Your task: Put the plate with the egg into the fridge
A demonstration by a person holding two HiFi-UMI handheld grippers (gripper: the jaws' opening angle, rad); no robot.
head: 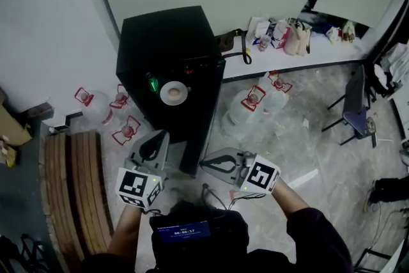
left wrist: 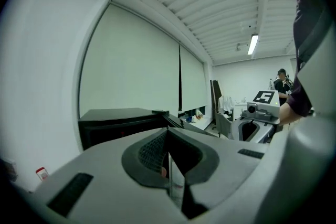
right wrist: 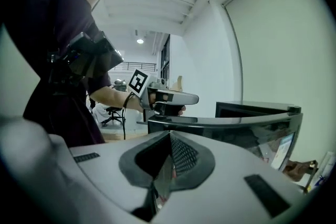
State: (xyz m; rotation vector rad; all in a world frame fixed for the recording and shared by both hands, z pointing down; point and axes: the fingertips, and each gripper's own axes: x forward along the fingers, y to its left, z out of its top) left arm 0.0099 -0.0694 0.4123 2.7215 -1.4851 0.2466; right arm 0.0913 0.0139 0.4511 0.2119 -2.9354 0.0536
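A white plate with the egg sits on top of the black fridge, beside a small green bottle. The fridge door stands open, swung out toward me between the two grippers. My left gripper is low in front of the fridge, its jaws together and empty. My right gripper is on the door's right side and points left, shut with nothing in it. The door's glossy panel fills the right gripper view, with the left gripper beyond it.
Several water jugs stand on the floor left and right of the fridge. A wooden bench lies at the left. A low ledge with bags runs along the back wall, and a chair stands at the right.
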